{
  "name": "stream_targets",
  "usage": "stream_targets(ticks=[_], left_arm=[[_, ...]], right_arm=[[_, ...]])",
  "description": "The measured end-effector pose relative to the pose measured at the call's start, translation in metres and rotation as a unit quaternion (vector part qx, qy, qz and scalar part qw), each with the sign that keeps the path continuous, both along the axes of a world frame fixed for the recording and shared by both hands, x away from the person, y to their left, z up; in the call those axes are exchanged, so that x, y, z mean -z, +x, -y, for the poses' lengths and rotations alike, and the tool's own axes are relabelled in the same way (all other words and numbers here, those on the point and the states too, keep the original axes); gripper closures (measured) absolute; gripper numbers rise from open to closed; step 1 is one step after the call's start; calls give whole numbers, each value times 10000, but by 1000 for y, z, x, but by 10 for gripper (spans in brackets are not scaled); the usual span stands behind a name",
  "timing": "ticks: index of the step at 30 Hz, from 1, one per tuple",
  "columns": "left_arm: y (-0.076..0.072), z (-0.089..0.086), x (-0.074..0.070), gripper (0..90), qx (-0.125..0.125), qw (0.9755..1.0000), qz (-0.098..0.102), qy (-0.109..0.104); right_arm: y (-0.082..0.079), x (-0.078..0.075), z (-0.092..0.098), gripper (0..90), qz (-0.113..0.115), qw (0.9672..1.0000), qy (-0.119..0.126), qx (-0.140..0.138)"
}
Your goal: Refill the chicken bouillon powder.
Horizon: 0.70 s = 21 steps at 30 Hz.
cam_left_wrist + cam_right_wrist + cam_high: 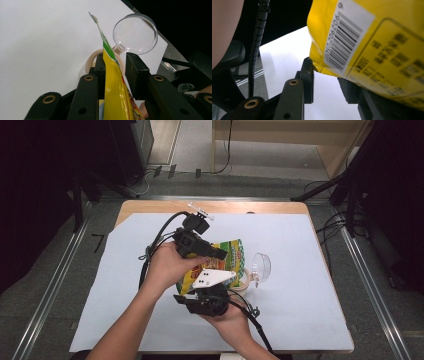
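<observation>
Yellow snack bag: glossy crinkled film pouch, flat-sided, printed in yellow with green and red panels, a white barcode label and dark lettering on one face; held above the table between both claws, its contents not visible. Left gripper: black hard-plastic jaws with brass-coloured pivot bushings; the bag's thin top edge rises between them, lying against the left-hand jaw, while a narrow gap shows at the right-hand jaw, so whether the claw is clamped on the film cannot be told. Right gripper: same black build, carrying a grey three-cornered plate on top; a lower corner of the bag sits between its jaws, touching the left-hand one, the rest of the pouch draped over the right-hand one, and whether it is pinched cannot be told. Clear plastic cup: round, transparent, smooth-walled, with a small tab handle, lying just beyond the left gripper's jaw tips; nothing visible inside. Beige ring: matte, circular, tape-like, flat on the sheet under the left gripper's tips, touching the cup's handle. White sheet: smooth matte cover over a wooden tabletop. A ribbed black cable runs beside the right gripper.
</observation>
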<state>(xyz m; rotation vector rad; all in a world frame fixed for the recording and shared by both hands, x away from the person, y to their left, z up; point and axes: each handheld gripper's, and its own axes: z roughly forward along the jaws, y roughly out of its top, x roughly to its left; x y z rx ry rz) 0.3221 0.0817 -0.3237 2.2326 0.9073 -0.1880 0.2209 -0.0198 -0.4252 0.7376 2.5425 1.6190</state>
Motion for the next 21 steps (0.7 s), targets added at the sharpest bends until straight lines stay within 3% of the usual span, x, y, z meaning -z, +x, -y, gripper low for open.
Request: stream_targets(ticks=[11, 21], left_arm=[[3, -1, 0, 720, -45, 9999, -106, -57], [1, 1, -1, 715, -30, 10000, -52, 6]], right_arm=[[1, -3, 1, 683, 39, 9999, -95, -23], [1, -2, 1, 685, -16, 10000, -39, -6]])
